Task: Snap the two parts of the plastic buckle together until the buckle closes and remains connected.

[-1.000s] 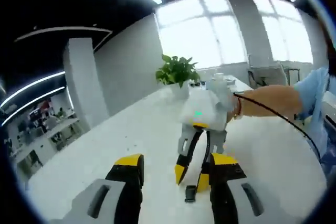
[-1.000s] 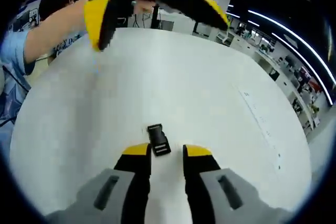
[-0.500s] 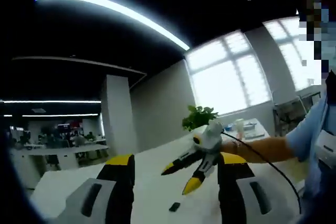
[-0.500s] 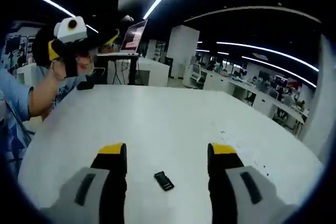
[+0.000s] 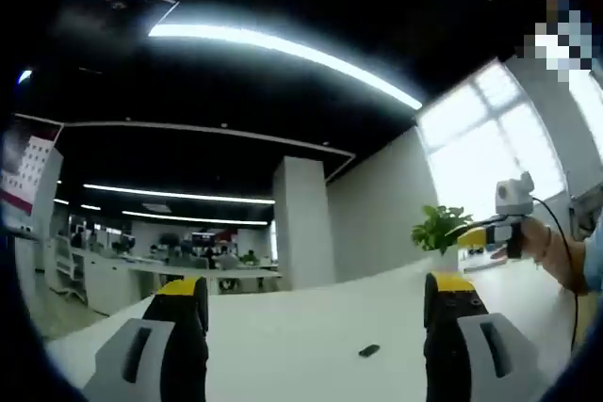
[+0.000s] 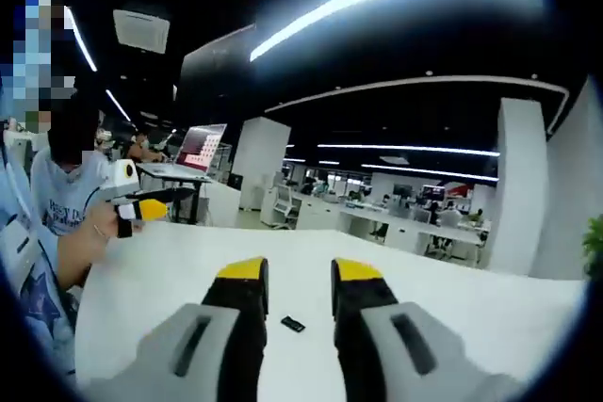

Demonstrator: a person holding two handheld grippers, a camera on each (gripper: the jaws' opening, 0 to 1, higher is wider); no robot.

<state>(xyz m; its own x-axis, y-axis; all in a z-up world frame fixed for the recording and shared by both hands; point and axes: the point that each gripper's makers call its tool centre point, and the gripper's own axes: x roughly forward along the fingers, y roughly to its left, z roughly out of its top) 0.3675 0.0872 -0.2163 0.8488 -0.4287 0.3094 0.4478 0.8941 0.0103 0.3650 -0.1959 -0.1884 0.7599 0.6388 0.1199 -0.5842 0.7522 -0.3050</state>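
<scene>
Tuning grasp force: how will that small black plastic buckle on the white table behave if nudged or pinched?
The small black plastic buckle looks rigid and probably light. Lying flat on the smooth white table, it would likely slide, not roll. Its low profile may make pinching fiddly.

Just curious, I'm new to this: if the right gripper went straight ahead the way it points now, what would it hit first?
Probably the white table, near the small black buckle lying just beyond its fingers; depth is hard to judge.
</scene>
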